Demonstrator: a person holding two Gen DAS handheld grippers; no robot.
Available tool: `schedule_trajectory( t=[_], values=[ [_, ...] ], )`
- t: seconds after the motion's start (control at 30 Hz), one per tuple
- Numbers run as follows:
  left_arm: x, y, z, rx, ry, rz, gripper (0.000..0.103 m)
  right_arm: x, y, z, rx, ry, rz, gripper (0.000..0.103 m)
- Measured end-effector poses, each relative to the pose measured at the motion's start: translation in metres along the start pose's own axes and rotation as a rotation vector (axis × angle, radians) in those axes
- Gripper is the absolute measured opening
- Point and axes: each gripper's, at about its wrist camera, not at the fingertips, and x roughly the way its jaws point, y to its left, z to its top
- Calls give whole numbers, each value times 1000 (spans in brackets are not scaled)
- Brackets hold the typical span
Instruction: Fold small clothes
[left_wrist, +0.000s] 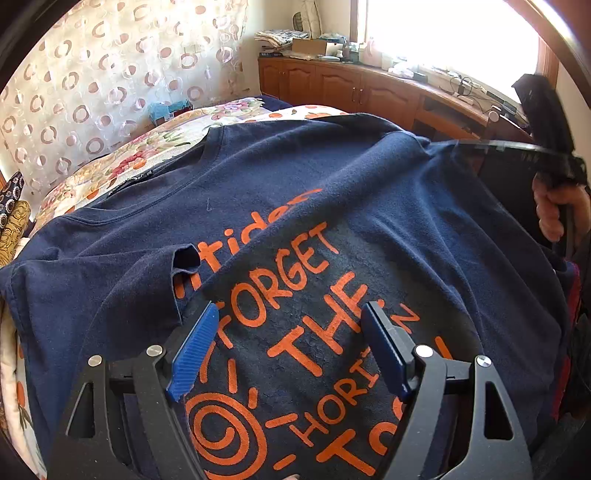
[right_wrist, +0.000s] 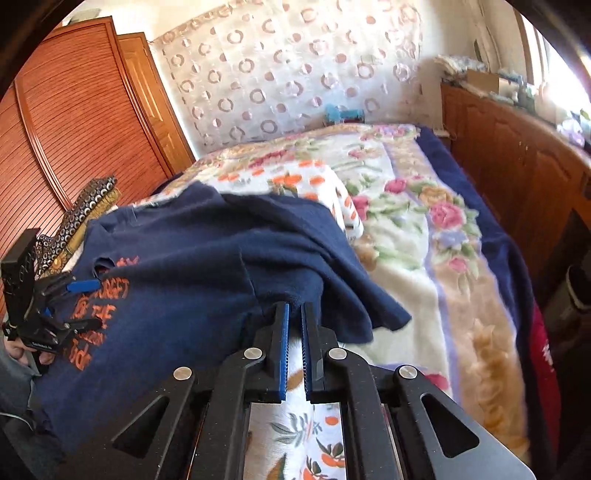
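Two grippers are working one navy T-shirt, which is lying print-up across the floral bedspread. Over the orange lettering the left gripper is hovering with its blue pads spread wide and nothing between them, probably waiting to pin the cloth or to reach for the folded-in sleeve just beside its left pad. At the shirt's near side edge the right gripper is pinching a bunched fold of the fabric, its jaws pressed nearly together on it; gripping there looks like the start of carrying that side over the middle. Beyond that edge the bedspread is lying open towards the wooden cabinets, giving plenty of room to swing. Towards the wardrobe, a patterned cushion is crowding the shirt's far shoulder.
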Motion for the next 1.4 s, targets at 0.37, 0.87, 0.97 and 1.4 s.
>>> schedule_trajectory(
  t=[0.37, 0.87, 0.97, 1.4],
  values=[
    [0, 0, 0, -1, 0, 0, 80, -8, 71, 12, -148, -10, 116, 6],
    [-21, 2, 14, -19, -65, -37, 80, -24, 61, -4, -100, 7, -51, 54],
    [-22, -1, 29, -10, -82, -51, 80, -16, 37, -6, -34, 9, -121, 62],
    [-18, -17, 54, -4, -99, -93, 80, 64, -32, 2, 183, 71, 26, 62]
  ],
)
